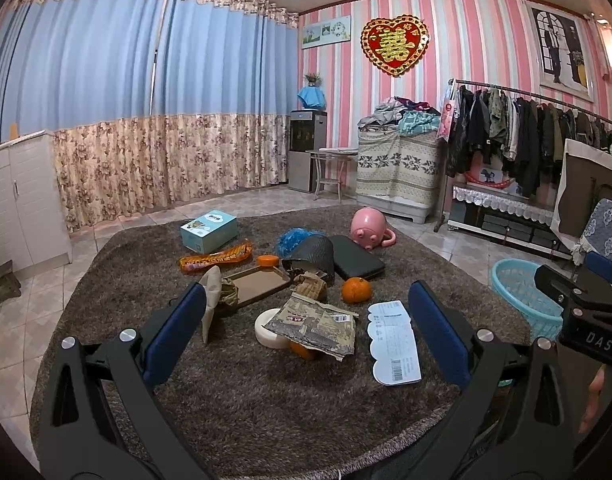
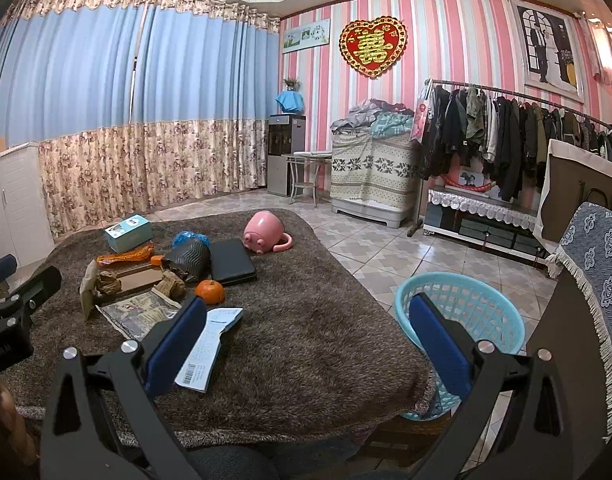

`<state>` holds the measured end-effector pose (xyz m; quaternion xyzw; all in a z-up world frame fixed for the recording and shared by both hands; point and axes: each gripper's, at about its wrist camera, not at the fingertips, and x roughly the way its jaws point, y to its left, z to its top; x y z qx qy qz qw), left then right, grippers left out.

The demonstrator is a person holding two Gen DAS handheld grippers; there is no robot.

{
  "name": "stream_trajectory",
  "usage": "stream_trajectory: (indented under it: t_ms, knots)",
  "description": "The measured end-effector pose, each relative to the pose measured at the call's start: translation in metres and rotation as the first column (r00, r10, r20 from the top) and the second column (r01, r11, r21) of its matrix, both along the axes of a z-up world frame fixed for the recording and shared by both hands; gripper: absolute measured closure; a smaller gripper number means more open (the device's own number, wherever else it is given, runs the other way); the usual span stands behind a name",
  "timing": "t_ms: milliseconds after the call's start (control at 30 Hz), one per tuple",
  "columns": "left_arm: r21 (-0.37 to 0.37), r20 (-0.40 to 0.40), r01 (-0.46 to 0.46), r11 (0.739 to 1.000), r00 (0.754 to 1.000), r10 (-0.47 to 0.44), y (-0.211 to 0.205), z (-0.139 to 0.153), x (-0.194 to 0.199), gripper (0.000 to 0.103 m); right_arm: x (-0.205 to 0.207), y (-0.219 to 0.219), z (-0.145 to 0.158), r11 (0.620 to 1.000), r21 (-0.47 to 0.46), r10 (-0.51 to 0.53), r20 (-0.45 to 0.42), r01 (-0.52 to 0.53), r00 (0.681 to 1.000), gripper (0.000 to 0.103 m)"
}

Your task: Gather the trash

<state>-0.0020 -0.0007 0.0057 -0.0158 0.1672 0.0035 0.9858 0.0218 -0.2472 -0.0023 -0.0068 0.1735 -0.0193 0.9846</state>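
Observation:
My left gripper (image 1: 306,336) is open and empty above a brown shaggy table cover (image 1: 266,400). Between its fingers lie a crumpled printed wrapper (image 1: 313,326) and a white paper slip (image 1: 393,342). Further back are crumpled brown paper (image 1: 311,285), a beige tissue (image 1: 212,292) and an orange snack wrapper (image 1: 216,258). My right gripper (image 2: 306,340) is open and empty above the cover's right part. The paper slip (image 2: 210,350) lies by its left finger. A light blue basket (image 2: 461,316) stands on the floor to the right, behind its right finger.
On the cover there are also an orange (image 1: 356,290), a white disc (image 1: 268,326), a picture frame (image 1: 256,286), a blue box (image 1: 209,230), a black case (image 1: 355,256), a dark bag (image 1: 313,256) and a pink pig cup (image 1: 369,228). A clothes rack (image 2: 505,140) stands far right.

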Motion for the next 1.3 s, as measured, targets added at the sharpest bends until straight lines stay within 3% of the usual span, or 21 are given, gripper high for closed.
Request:
stream_trajectory:
  t_ms: [1300]
  knots:
    - [0.002,0.003,-0.002,1.0,1.0,0.002,0.0031,0.0044,-0.0012,0.005,-0.0004,-0.0009,0.0006,1.0,-0.002,-0.002,0.001,0.002,1.0,0.004]
